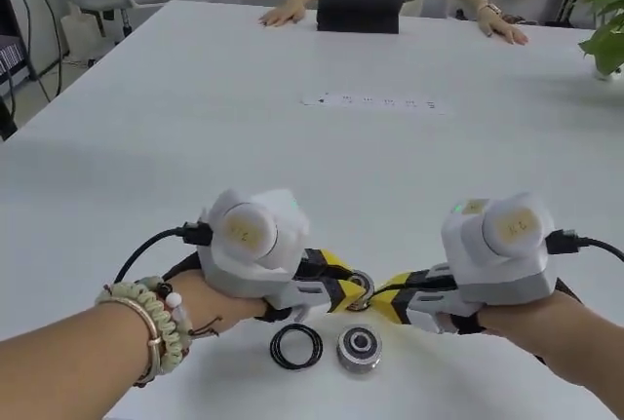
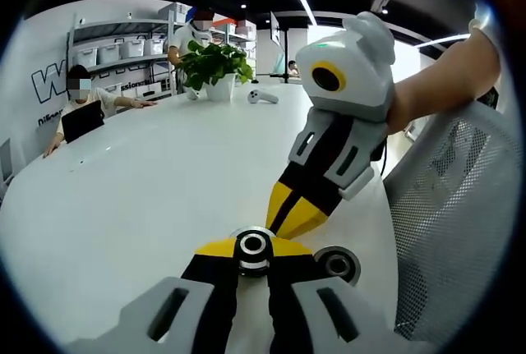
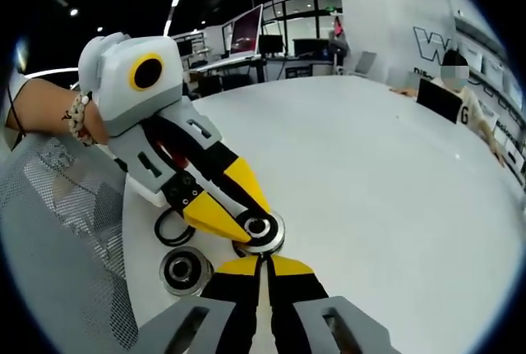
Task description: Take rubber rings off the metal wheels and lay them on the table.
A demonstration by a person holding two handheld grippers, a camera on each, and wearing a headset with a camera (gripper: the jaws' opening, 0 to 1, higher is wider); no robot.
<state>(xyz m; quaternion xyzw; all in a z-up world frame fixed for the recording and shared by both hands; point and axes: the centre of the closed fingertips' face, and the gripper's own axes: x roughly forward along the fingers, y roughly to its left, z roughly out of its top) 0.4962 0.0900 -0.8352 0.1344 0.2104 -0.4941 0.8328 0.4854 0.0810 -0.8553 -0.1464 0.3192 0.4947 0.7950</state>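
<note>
Over the broad white table [image 1: 195, 128] we clamp our left yellow-and-black gripper [image 1: 341, 290] on a small silver metal wheel [image 1: 362, 284] to steady it while our right gripper [image 3: 263, 264], jaws pressed together, noses its rim, likely after its ring, with a second metal wheel [image 1: 359, 347] and loose black rubber rings [image 1: 295, 347] lying just beneath.

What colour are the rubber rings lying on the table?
Black; the rubber rings show best in the head view.
</note>
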